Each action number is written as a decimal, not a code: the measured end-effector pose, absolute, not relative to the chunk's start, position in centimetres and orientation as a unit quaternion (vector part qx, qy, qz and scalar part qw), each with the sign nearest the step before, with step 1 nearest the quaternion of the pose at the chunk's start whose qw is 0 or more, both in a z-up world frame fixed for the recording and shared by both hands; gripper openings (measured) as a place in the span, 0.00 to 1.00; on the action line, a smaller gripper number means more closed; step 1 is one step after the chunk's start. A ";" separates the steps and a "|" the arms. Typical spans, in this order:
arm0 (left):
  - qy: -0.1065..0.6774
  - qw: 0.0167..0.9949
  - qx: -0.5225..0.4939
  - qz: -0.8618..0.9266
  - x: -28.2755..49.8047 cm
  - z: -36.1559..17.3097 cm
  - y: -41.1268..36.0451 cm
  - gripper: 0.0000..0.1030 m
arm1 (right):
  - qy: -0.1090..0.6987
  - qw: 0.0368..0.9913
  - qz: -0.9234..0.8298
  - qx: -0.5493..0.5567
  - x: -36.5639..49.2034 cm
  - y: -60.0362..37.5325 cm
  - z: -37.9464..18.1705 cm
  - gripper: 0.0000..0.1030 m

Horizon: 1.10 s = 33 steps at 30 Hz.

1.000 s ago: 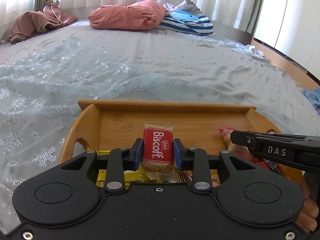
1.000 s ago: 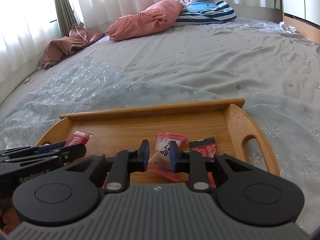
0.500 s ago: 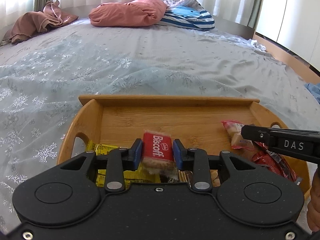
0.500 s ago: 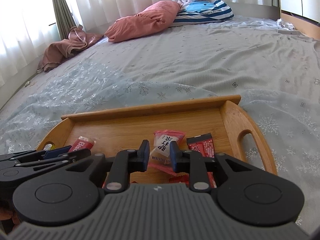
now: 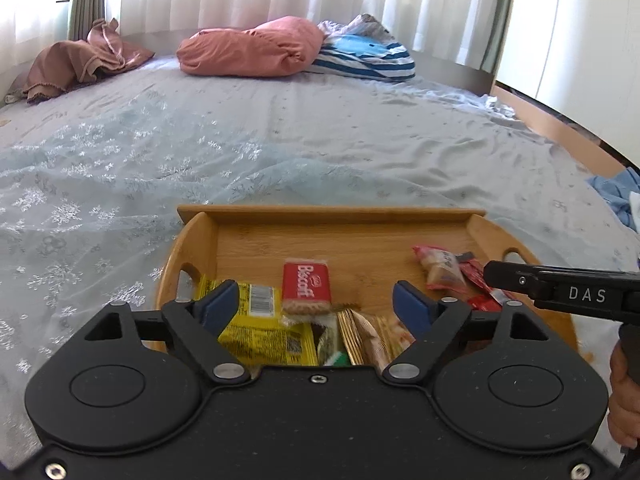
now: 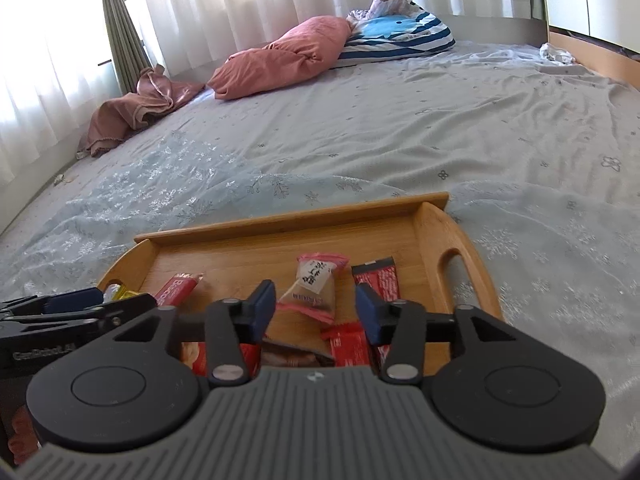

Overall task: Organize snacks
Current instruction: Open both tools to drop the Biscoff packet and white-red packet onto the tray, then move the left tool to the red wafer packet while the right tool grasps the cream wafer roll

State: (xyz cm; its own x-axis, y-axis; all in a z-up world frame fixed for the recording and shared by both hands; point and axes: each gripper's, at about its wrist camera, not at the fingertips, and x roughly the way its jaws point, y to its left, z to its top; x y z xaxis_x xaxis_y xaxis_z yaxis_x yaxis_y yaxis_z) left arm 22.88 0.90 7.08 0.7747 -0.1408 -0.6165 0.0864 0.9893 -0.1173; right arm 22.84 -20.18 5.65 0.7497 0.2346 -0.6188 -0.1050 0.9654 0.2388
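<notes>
One wooden tray (image 5: 332, 213) sits on the bed (image 5: 280, 140), w/ two pillows at the far end. Left gripper (image 5: 316, 306): jaws have just been opening, now wide, nothing gripped; the Biscoff packet (image 5: 306, 283) lies on the tray floor betw. them, untouched. Right gripper (image 6: 316, 312): jaws also just opened, about halfway, holding nothing; the clear pink-edged packet (image 6: 314, 284) lies flat betw. them. Approx. four more wrappers near the tray's front edge, partly hidden under the grippers, so count unsure. Tray's far half is bare wood.
</notes>
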 end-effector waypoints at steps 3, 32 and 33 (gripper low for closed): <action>0.330 0.941 -0.038 -0.071 21.0 7.6 0.8 0.83 | 0.342 0.930 0.094 0.095 21.5 -20.7 5.9 0.68; 0.343 0.934 -0.023 -0.096 9.0 5.6 0.8 0.88 | 0.320 0.941 0.107 -0.011 10.0 -18.3 1.7 0.94; 0.344 0.934 -0.023 -0.096 8.9 5.5 0.8 0.88 | 0.320 0.942 0.103 -0.012 10.0 -18.2 1.6 0.90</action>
